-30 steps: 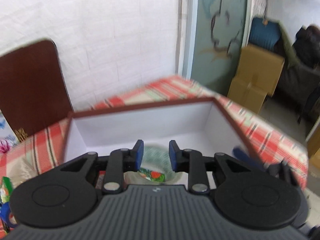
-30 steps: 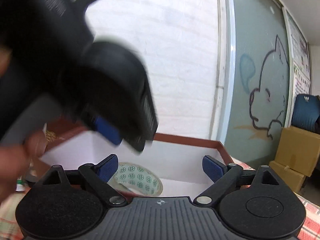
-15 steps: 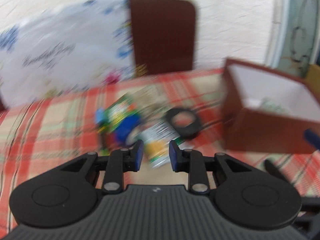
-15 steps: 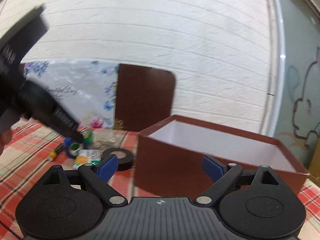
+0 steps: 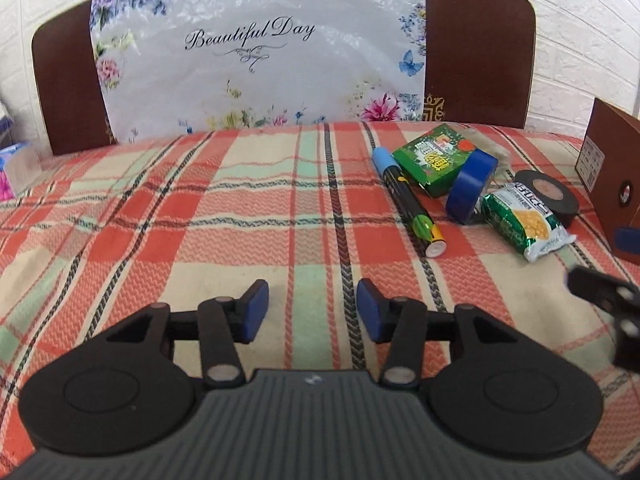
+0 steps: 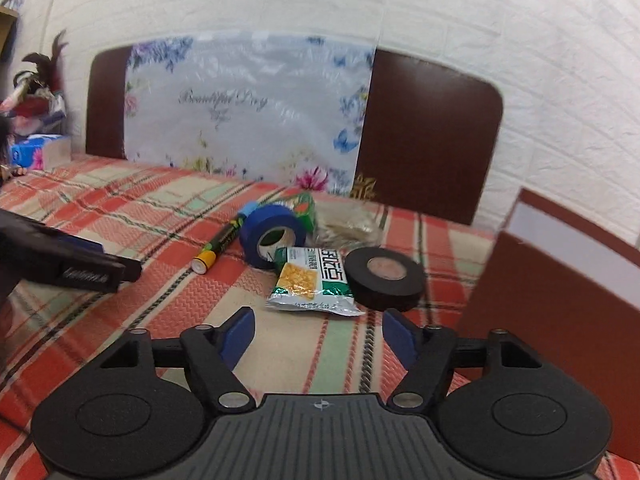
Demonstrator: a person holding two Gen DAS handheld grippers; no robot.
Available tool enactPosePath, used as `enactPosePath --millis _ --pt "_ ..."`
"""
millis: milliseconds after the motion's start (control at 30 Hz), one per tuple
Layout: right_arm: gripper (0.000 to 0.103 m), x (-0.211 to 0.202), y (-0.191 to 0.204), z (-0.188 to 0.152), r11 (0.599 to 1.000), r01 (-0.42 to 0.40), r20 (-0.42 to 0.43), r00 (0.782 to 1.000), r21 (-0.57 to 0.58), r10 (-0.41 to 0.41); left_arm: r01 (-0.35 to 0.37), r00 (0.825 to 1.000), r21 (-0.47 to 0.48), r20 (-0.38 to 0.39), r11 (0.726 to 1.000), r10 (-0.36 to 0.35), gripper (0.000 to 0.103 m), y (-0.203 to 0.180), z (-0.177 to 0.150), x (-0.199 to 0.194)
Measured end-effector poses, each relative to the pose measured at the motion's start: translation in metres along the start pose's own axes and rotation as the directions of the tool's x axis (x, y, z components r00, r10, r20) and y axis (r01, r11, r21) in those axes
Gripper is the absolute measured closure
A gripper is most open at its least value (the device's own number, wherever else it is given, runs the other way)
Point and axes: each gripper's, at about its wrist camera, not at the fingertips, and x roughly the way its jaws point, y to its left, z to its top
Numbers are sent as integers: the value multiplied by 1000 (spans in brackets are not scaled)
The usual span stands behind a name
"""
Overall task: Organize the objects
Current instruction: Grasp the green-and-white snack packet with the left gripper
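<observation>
Tongs apart, both empty (L [image 5: 312, 308] widening, R [image 6: 318, 332] narrowing); snack pkt [image 6: 310, 284] just ahead

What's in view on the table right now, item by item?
Marker: 1, black with a blue cap, left of the pile.
Green box: 1, green, behind the blue tape.
Blue tape: 1, blue, on edge against the green box.
Snack packet: 1, green and yellow, front of the pile.
Black tape: 1, black, flat, right of the packet.
Brown box: 1, brown, white inside, right edge.
Tablecloth: 1, red plaid.
Left gripper: 1, open, empty, jaws just opening.
Right gripper: 1, open, empty, jaws just closing.
</observation>
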Motion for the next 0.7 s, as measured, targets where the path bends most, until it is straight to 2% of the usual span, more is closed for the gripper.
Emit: enactPosePath --millis 200,233,300,367,533,633,667,700 --pt "37 54 -3 20 999 -26 -75 997 38 29 11 1000 -10 11 1000 -11 50 3 -2 3" --pt "38 63 -3 20 999 -32 -105 994 41 36 11 1000 -10 11 1000 -11 50 3 -2 3" --pt "49 67 -6 20 996 -54 -114 992 76 63 13 1000 -13 11 1000 -13 50 3 -3 3" --pt "58 61 -5 18 996 -58 -112 992 69 65 13 1000 -14 10 1000 -13 50 3 -2 3" --pt "58 15 -4 -5 996 -64 -107 992 68 71 13 1000 -13 3 1000 -13 50 4 -2 3" --pt "58 -22 -6 -26 996 -65 -103 992 66 71 13 999 -6 -37 1000 -14 50 1 4 1" --pt "58 -34 -7 -32 996 -58 -103 993 71 65 40 997 -20 -64 999 -41 50 0 7 -2" --pt "57 -45 -8 -38 996 -52 -102 993 76 59 98 991 -54 -86 994 -103 50 0 10 -7"
